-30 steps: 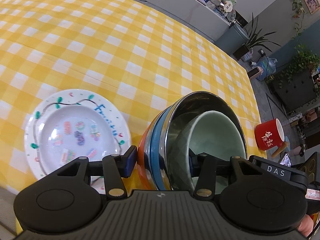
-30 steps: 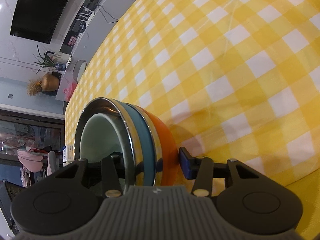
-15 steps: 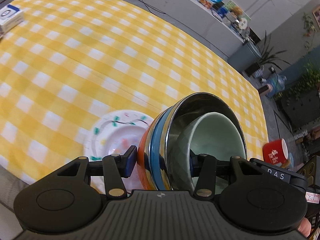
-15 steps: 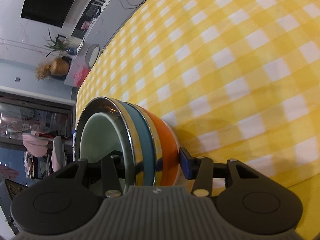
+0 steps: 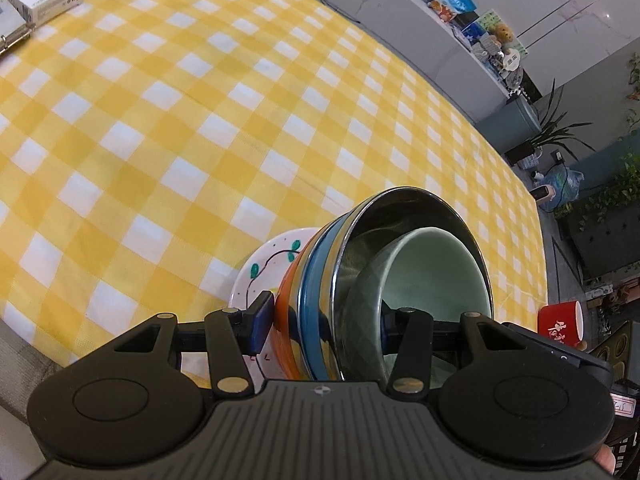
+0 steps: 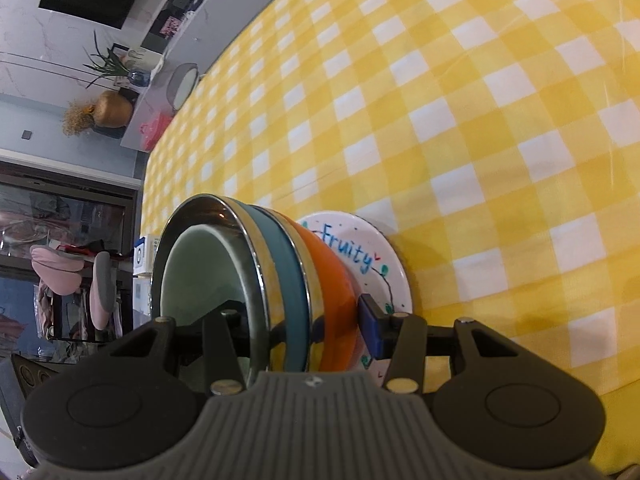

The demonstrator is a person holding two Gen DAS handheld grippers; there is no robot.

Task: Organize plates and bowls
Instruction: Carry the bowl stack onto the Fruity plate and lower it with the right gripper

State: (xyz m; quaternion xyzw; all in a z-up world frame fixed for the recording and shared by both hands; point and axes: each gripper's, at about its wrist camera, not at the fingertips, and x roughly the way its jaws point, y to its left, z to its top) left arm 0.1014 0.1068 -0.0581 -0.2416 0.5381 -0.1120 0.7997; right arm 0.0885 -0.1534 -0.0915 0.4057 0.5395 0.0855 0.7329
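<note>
Since a second ago, the nested bowl stack [image 5: 384, 280] is being carried across and is now being held over the white "Fruity" plate [image 6: 360, 256], which was lying clear to the left of it and is now being half covered by the orange bowl [image 6: 334, 280].

The stack is being pinched from both sides: the left hand-held gripper [image 5: 324, 320] is being kept clamped across the near rims, one finger outside the orange bowl and one inside beside the green bowl [image 5: 424, 272]; the right hand-held gripper [image 6: 300, 320] is being kept clamped likewise on the opposite rims. Steel bowl [image 5: 416, 216] and blue bowl [image 5: 320, 272] are being sandwiched between.

The plate is lying on the yellow checked tabletop [image 5: 200, 120]; whether the orange base is touching it cannot be told.

Lowering onto the plate seems to be the step in hand. It is best done with the stack being levelled first, centred over the well, both grips being released together only once weight is being borne.
</note>
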